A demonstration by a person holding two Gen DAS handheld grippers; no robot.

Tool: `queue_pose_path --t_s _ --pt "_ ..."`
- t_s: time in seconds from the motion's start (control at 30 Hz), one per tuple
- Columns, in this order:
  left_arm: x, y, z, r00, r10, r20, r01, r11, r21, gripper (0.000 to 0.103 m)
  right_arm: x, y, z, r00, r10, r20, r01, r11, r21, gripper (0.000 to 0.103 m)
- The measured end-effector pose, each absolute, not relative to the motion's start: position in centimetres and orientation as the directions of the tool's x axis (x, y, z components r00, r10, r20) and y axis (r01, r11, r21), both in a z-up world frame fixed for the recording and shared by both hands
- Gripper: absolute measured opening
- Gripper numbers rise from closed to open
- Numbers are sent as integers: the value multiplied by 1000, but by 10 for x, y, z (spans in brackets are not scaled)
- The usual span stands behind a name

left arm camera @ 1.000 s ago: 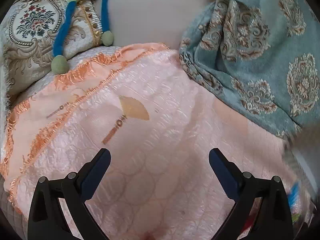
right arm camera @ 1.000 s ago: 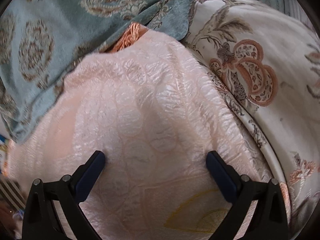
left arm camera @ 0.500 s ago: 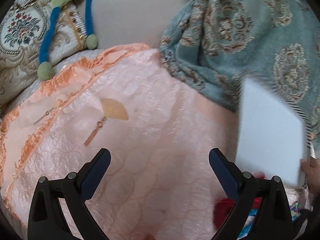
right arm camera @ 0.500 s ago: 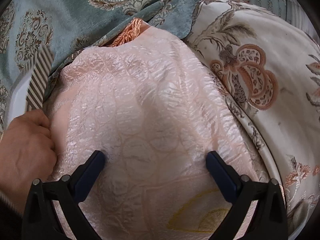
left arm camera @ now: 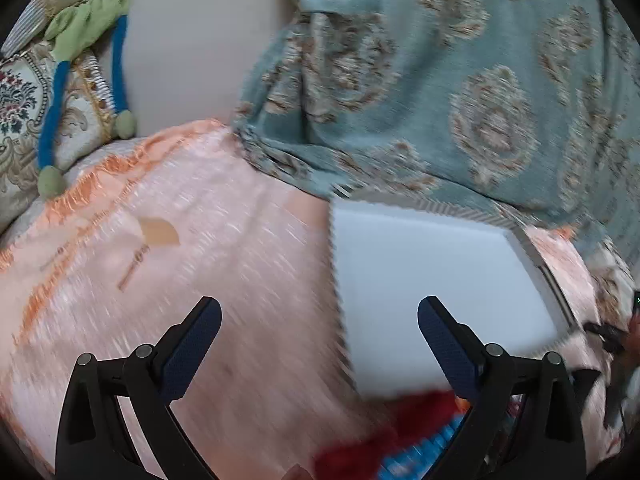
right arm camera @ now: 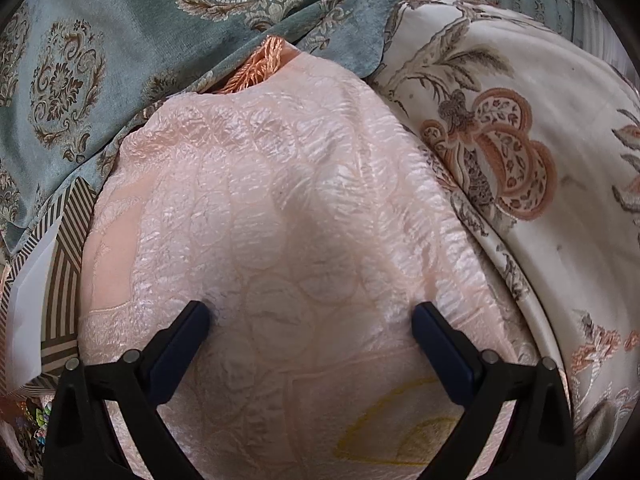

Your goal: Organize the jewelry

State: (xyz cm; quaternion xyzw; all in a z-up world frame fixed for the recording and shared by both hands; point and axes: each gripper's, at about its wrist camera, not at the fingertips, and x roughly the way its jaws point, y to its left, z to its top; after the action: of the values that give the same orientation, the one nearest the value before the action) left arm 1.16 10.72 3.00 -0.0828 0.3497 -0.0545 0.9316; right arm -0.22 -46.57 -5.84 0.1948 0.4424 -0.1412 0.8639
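- Left wrist view, far left: a patterned cushion [left arm camera: 24, 120] with a green-and-blue soft toy [left arm camera: 86, 32] draped over it, against a plain wall.
- Left wrist view, centre: a pink quilted bedspread [left arm camera: 240, 264] with an orange fringe along its far edge; a small fan-shaped motif [left arm camera: 160, 231] lies on it left of centre. The picture is motion-blurred.
- Left gripper [left arm camera: 319, 322]: released, jaws spread wide and empty, above the bedspread.
- Left wrist view, right of centre: a white box [left arm camera: 432, 280] with a striped edge rests on the bedspread, its near part between and beyond the gripper fingers, not touched by them. Blurred red and blue items [left arm camera: 404, 440] lie just below it; what they are cannot be told.
- Left wrist view, upper right: a teal damask blanket [left arm camera: 460, 80] lies heaped behind the box.
- Right wrist view, far left: the striped box side with its white edge [right arm camera: 36, 280]; small coloured beads [right arm camera: 40, 420] show at the lower left corner.
- Right gripper [right arm camera: 310, 322]: released, jaws wide apart, holding nothing, close over the pink bedspread.
- Right wrist view, right: a cream floral quilt [right arm camera: 520, 140] adjoins the bedspread.
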Motion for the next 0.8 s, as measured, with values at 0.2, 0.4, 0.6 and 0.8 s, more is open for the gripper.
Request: queue_pose_path --t_s 0.2,0.4,0.6,0.8 --pt "-24 79 14 708 -210 -674 80 972 -219 86 -2 -465 -58 568 -74 -820 418 884 210 103" --pt "-57 67 20 738 -207 -643 118 977 -179 86 -3 -465 -59 569 -74 -819 418 884 210 103" --pt "-100 51 50 848 -196 -493 173 981 -92 86 0 -463 -58 543 -76 -836 436 877 204 103" --pt "-75 43 34 716 -224 -661 132 973 -188 87 -29 -418 -42 497 -116 -860 414 902 118 102"
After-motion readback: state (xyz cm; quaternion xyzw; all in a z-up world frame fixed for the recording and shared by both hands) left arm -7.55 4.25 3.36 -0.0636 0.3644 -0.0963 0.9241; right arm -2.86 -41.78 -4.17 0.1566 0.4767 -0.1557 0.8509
